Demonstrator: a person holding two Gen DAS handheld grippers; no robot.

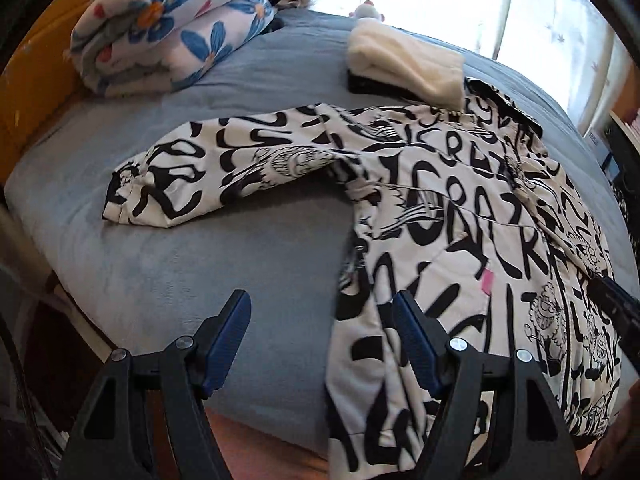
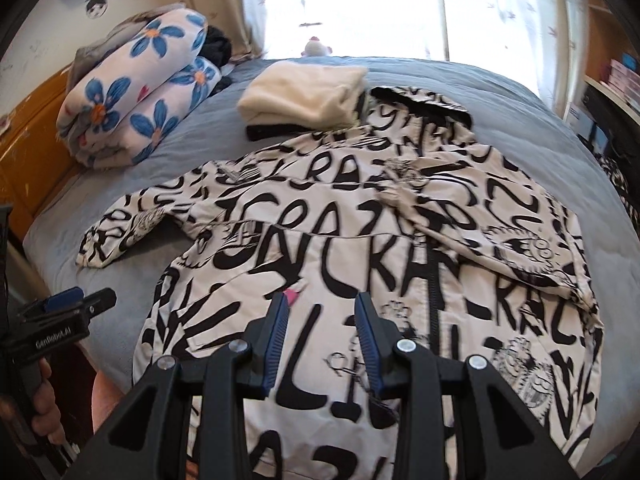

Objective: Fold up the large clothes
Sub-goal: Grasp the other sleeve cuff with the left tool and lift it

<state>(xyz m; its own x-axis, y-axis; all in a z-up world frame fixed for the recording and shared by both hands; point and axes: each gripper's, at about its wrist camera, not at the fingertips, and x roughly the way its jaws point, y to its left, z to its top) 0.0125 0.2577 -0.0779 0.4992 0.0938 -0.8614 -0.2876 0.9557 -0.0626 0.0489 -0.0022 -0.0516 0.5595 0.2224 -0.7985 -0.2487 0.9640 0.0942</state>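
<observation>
A white hooded jacket with black lettering [image 1: 460, 216] lies spread front-up on a grey bed [image 1: 200, 272], also in the right wrist view [image 2: 360, 240]. Its left sleeve [image 1: 192, 176] stretches out to the left; the right sleeve [image 2: 532, 248] lies folded over the body. My left gripper [image 1: 322, 316] is open and empty above the bed at the jacket's left hem edge; it also shows in the right wrist view [image 2: 76, 300]. My right gripper [image 2: 322, 312] is open and empty above the jacket's lower front; its tip shows in the left wrist view [image 1: 612, 304].
A folded cream garment on a black one [image 2: 304, 96] lies at the jacket's hood. A rolled blue-flower quilt [image 2: 136, 96] sits at the back left. An orange wooden bed frame [image 1: 36, 92] runs along the left. A bright curtained window [image 2: 360, 4] is behind.
</observation>
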